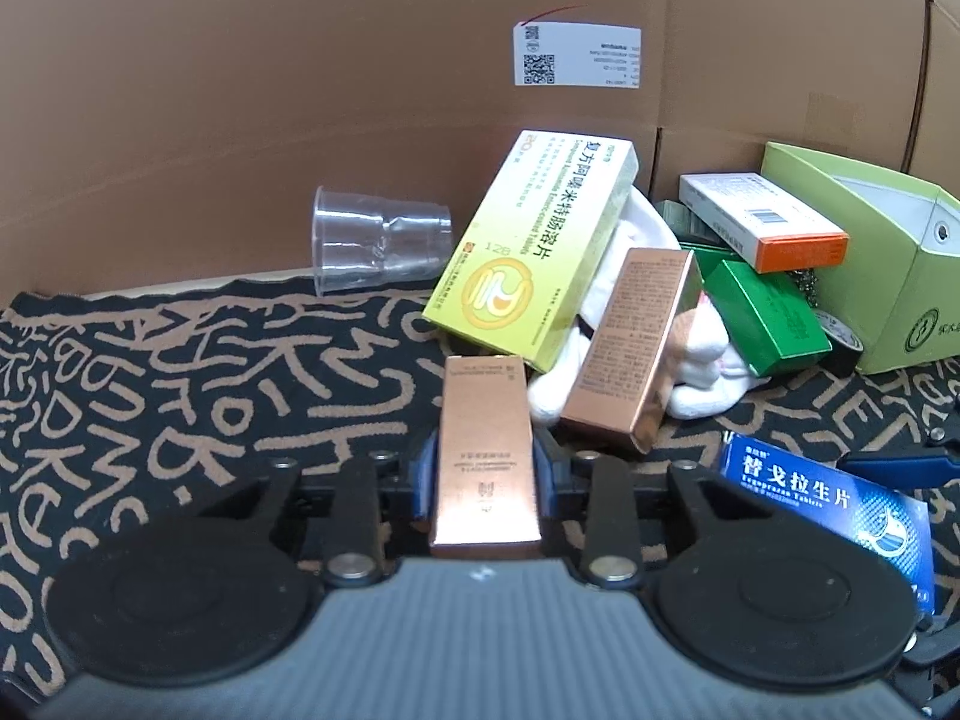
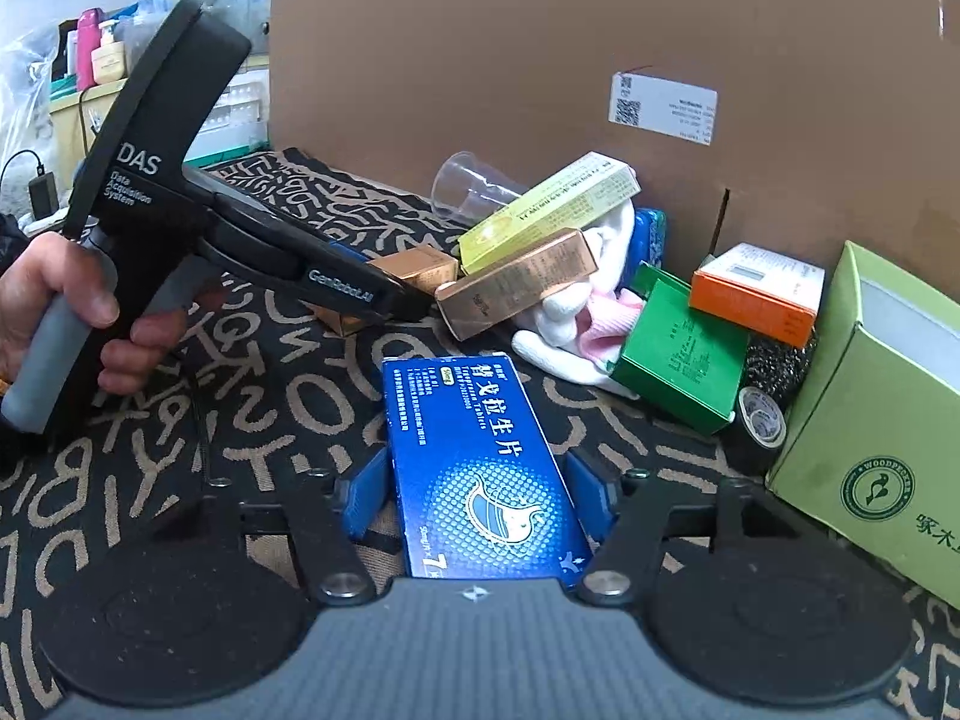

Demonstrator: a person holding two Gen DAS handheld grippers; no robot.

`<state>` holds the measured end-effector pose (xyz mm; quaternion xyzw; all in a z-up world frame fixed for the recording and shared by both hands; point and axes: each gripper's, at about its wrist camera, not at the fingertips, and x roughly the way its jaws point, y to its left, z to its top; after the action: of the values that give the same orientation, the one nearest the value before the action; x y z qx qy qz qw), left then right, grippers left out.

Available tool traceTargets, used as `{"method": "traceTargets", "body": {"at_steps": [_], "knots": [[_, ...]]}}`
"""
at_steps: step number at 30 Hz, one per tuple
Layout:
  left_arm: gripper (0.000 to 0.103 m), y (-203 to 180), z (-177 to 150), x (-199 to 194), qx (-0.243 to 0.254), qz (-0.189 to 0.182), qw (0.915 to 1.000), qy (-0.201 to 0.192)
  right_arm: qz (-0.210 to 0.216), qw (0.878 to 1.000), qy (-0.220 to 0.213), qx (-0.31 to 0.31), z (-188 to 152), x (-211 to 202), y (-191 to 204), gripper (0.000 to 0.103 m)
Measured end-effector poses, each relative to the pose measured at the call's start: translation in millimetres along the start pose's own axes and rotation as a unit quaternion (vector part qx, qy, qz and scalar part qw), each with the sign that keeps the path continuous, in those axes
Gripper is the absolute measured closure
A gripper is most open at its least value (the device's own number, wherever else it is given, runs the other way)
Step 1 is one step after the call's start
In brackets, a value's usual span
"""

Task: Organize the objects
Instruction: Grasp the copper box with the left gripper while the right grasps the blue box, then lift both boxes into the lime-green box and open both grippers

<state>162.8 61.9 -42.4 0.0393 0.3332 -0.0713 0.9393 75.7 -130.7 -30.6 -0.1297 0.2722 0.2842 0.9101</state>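
Observation:
My left gripper (image 1: 486, 462) is shut on a copper-coloured box (image 1: 486, 480), which sticks forward between the blue pads over the patterned mat (image 1: 180, 390). The right wrist view shows that gripper (image 2: 408, 294) from the side, held by a hand (image 2: 54, 294), with the copper box (image 2: 420, 267) at its tip. My right gripper (image 2: 480, 492) is open around a blue tablet box (image 2: 474, 438) lying flat on the mat; a thin gap shows at the left pad. A second copper box (image 1: 630, 348) leans on a white cloth (image 1: 702, 372).
A yellow-green box (image 1: 534, 252), a green box (image 1: 768, 318), an orange-and-white box (image 1: 762, 219) and a tipped clear cup (image 1: 378, 246) lie along the cardboard wall (image 1: 300, 90). A light green carton (image 1: 888, 276) stands at the right, a tape roll (image 2: 762, 414) beside it.

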Motion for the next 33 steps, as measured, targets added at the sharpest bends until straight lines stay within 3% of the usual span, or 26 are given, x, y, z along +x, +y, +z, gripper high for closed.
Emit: {"method": "traceTargets", "body": {"at_steps": [6,11,16,20,24,29,33], "knots": [[0.072,3,-1,-5,-0.020,0.005,0.9998,-0.001,0.002,1.000,-0.021,0.016,3,-9,-3,0.039],[0.072,4,2,-30,-0.051,0.006,0.9983,-0.027,-0.018,0.996,-0.080,0.042,11,-33,-16,0.039],[0.072,-20,19,-59,-0.045,-0.028,0.9968,-0.059,-0.054,0.985,-0.135,0.087,15,-58,-45,0.039],[0.072,-55,45,-72,-0.010,-0.055,0.9950,-0.082,-0.103,0.972,-0.169,0.127,13,-78,-75,0.039],[0.072,-92,75,-72,0.003,-0.095,0.9913,-0.090,-0.182,0.953,-0.184,0.155,6,-90,-113,0.039],[0.072,-148,105,-54,0.023,-0.130,0.9874,-0.088,-0.271,0.924,-0.184,0.197,-5,-94,-166,0.039],[0.072,-193,121,-31,0.032,-0.164,0.9838,-0.064,-0.318,0.909,-0.178,0.201,-11,-90,-191,0.039]]}}
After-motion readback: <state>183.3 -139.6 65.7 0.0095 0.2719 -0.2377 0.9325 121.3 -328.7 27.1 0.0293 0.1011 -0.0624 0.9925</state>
